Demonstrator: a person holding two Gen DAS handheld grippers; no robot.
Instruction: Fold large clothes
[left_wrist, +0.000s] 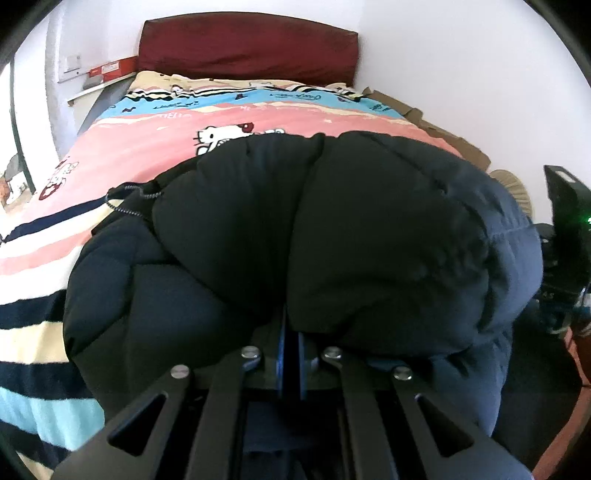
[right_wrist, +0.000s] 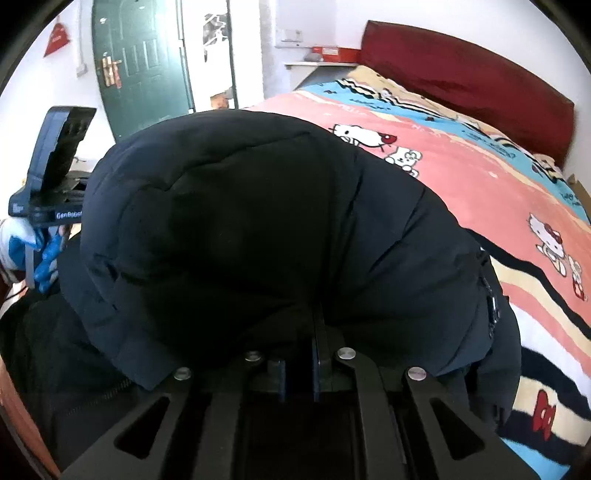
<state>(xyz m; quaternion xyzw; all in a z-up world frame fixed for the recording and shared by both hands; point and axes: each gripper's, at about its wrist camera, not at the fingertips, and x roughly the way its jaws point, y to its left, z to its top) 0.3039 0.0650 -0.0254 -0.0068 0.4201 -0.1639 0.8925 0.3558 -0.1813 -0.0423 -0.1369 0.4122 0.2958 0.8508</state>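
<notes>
On the bed (left_wrist: 122, 155), over its pink cartoon-cat blanket (right_wrist: 480, 192), a dark puffy jacket (left_wrist: 332, 229) bulges up in front of both cameras, its near edge drawn into the two tools. At the left hand-held gripper (left_wrist: 291, 347) the blue fingers are pressed together, and a fold of the jacket is pinched between them; the padding swells out to either side of the pinch. At the right hand-held gripper (right_wrist: 317, 350) the fingers are likewise pressed together on the jacket's fabric, though the tips are buried in black cloth, so exactly how much of it is caught is hard to make out. A speckled drawcord (left_wrist: 125, 201) lies at the jacket's left edge in the left wrist view, and a zip pull (right_wrist: 491, 302) hangs on its right side in the right wrist view. Each gripper shows at the edge of the other's view, just beside the jacket. A dark red headboard (right_wrist: 472, 81) stands at the far end of the bed against the white wall. Beside it a narrow shelf (right_wrist: 321, 63) carries a red box (right_wrist: 334, 52); what the box contains is not visible. A green door (right_wrist: 140, 62) stands further left in the room.
</notes>
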